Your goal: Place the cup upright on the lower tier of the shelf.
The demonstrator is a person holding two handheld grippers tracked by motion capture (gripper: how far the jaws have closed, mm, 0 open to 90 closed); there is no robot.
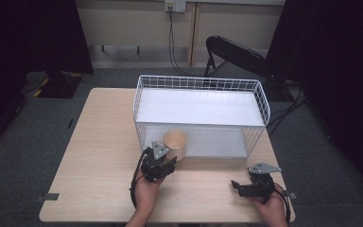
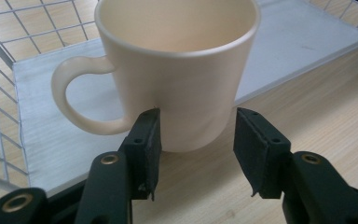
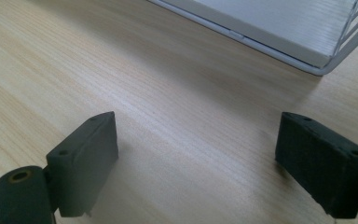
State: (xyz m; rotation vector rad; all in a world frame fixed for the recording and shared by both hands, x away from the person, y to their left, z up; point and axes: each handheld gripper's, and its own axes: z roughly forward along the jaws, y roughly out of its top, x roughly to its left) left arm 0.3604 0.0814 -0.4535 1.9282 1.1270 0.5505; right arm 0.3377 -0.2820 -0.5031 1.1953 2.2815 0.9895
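A cream mug stands upright at the front edge of a white wire rack, by the rack's lower board. My left gripper is just in front of it, open. In the left gripper view the mug is close ahead with its handle to the left. The two jaws of that gripper flank its base, and the left pad is at or near the mug's wall. My right gripper rests low at the table's front right, open. It is wide open over bare wood, nothing between its pads.
The rack has an upper white shelf and a lower board open toward me. The wooden table has free room left of the rack. A black folding chair stands behind the table.
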